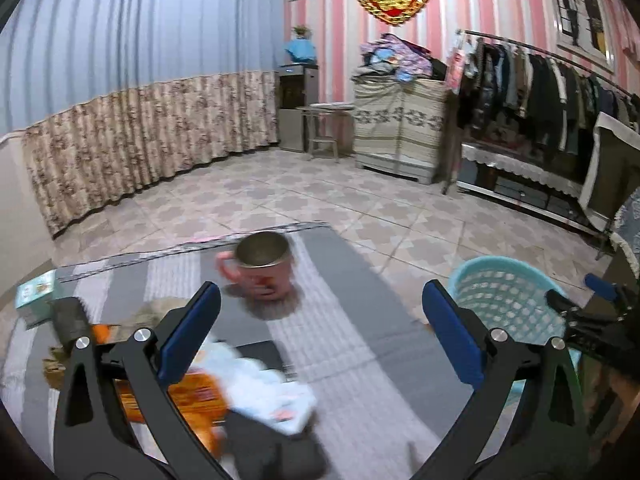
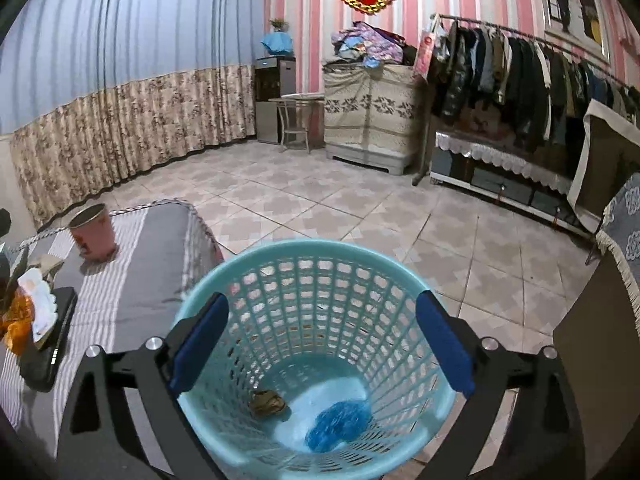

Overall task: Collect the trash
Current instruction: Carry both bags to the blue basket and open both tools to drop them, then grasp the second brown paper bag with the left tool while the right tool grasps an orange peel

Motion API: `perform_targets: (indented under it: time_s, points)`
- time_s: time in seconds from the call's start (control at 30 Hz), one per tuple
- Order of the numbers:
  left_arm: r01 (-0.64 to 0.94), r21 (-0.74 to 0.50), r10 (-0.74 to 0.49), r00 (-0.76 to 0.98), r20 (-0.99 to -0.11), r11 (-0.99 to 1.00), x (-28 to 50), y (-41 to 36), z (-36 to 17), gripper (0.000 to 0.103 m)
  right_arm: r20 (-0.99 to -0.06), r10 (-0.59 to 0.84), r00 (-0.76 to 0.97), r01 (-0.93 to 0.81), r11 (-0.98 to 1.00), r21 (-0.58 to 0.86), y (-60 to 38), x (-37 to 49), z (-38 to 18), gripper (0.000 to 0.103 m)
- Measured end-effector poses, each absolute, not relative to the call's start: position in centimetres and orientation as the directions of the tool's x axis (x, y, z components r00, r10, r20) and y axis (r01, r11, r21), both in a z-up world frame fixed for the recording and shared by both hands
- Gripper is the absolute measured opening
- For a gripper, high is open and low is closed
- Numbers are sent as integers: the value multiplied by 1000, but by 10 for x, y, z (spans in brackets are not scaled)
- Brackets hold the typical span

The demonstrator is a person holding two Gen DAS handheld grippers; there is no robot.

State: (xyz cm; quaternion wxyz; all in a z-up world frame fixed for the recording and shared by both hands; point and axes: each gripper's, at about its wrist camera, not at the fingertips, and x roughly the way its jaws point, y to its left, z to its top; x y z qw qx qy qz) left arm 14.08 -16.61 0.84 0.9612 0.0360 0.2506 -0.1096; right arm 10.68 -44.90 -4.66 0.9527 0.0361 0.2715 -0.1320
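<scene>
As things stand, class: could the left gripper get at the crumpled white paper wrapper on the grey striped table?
Probably yes. The left gripper is open and empty, with the crumpled white paper wrapper just below its left finger and nothing covering it.

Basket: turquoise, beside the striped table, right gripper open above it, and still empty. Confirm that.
Not empty. The right wrist view shows the basket already holds two pieces: a blue crumpled wad and a brownish scrap on its bottom. The rest stands: turquoise, beside the striped table, right gripper open above it.
</scene>
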Motion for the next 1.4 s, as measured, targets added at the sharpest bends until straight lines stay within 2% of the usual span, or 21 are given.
perform_targets:
  time_s: [0.2, 0.5, 0.7, 0.9, 0.97, 1.1, 1.17, 1.23, 1.4]
  points:
    - [124, 22, -96, 858, -505, 992, 135, -88, 6, 98, -508, -181, 842, 230, 973, 34, -409, 94, -35, 93]
    - [-39, 80, 77, 825, -559, 996, 131, 30, -23, 98, -511, -106, 853, 123, 992, -2, -328, 85, -36, 93]
    - [-111, 72, 132, 790, -598, 991, 128, 88, -46, 98, -557, -40, 830, 44, 999, -6, -275, 89, -51, 93]
    - [-115, 50, 120, 768, -628, 992, 142, 117, -64, 96, -569, -20, 822, 2, 999, -32, -240, 92, -55, 93]
    - [-100, 50, 108, 757, -644, 994, 151, 120, -71, 91, -573, -22, 819, 1, 999, -37, -231, 93, -57, 93]
    - [-74, 29, 74, 721, -689, 997, 174, 124, -85, 73, -593, -18, 805, 0, 1000, -30, -223, 96, -59, 93]
    - [-60, 16, 53, 704, -708, 998, 183, 127, -93, 58, -598, -16, 801, -7, 999, -36, -217, 99, -58, 93]
    - [-46, -1, 31, 684, -729, 999, 186, 127, -99, 27, -600, -12, 800, -16, 999, -42, -208, 100, -58, 93]
    - [-53, 8, 42, 689, -724, 999, 172, 134, -99, 27, -613, 19, 790, -55, 998, -39, -188, 98, -61, 93]
